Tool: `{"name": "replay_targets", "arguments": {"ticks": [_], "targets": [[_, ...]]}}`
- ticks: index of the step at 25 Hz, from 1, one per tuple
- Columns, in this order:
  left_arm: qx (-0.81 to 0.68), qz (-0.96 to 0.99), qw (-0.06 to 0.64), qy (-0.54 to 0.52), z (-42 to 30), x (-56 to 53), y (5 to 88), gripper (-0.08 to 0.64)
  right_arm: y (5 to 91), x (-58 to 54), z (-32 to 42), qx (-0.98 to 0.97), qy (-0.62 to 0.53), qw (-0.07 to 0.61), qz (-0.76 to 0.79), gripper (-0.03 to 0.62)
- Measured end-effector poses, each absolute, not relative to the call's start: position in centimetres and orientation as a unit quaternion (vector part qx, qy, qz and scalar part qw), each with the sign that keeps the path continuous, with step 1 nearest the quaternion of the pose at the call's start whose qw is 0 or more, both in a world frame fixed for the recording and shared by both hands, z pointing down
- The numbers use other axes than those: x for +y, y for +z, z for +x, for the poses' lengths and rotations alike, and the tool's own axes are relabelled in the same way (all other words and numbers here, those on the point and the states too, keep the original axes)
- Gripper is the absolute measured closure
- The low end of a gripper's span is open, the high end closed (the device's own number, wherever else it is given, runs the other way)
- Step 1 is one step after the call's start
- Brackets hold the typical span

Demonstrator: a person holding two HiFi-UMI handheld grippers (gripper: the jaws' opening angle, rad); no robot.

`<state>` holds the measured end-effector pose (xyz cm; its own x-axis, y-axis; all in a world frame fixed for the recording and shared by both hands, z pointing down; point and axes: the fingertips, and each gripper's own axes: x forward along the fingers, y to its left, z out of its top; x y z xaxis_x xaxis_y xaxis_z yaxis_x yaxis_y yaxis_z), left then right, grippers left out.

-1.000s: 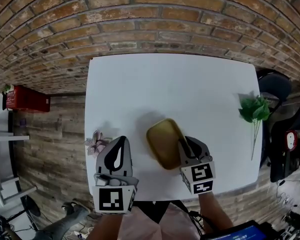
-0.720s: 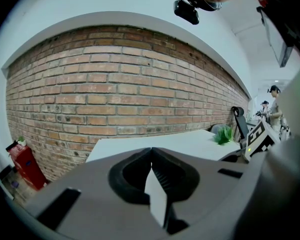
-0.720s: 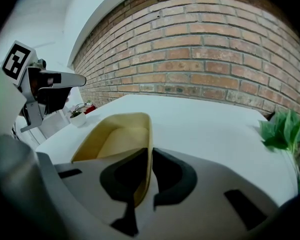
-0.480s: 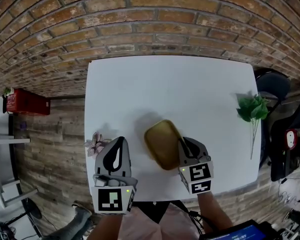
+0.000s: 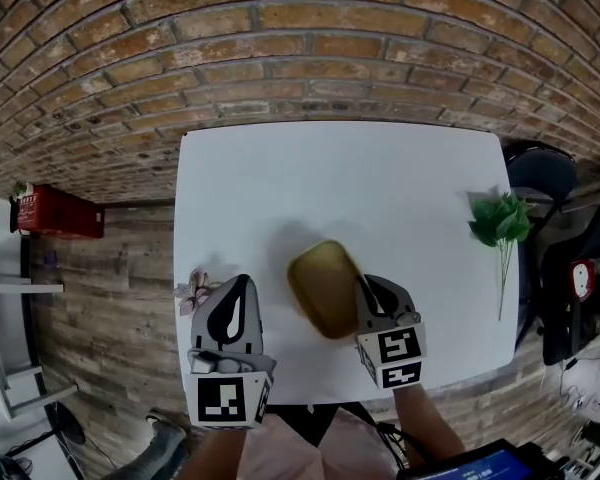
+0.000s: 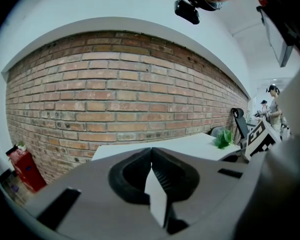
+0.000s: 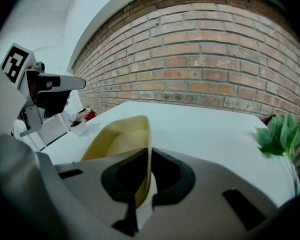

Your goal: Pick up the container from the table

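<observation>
While the right gripper (image 5: pixel 366 290) has just been closing, its jaws pinch the near right wall of the container (image 5: pixel 323 288) — the thin yellow rim runs straight between the pads in the right gripper view. Container is an open, yellowish, rounded-rectangular tub. It sits toward the front edge of the white table (image 5: pixel 380 183), roughly mid-width, between the two grippers. Can't tell whether its base is off the surface. Left gripper (image 5: pixel 242 286) hovers just left of the tub, not touching it — jaws together, nothing between them. Small potted pink flower (image 5: pixel 193 292) sits at the table's left edge, beside the left gripper. Green leafy sprig (image 5: pixel 502 226) lies at the right edge, well apart from the tub. Brick wall (image 5: pixel 280 48) runs behind the table.
</observation>
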<state>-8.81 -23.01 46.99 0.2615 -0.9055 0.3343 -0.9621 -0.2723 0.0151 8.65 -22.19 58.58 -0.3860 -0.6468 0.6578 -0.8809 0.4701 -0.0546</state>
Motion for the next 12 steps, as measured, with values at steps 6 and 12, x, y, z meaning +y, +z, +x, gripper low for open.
{"name": "replay_targets", "arguments": {"ticks": [6,12], "targets": [[-0.596,0.789,0.090,0.117,-8.8,-23.0,45.1,0.550,56.6,-22.7,8.6,-0.810,0.190,0.273,0.483,0.578],[-0.598,0.791,0.074,0.106,-8.9,-22.9,43.2,0.551,54.2,-23.1,8.2,-0.815,0.172,0.257,0.490,0.578]]}}
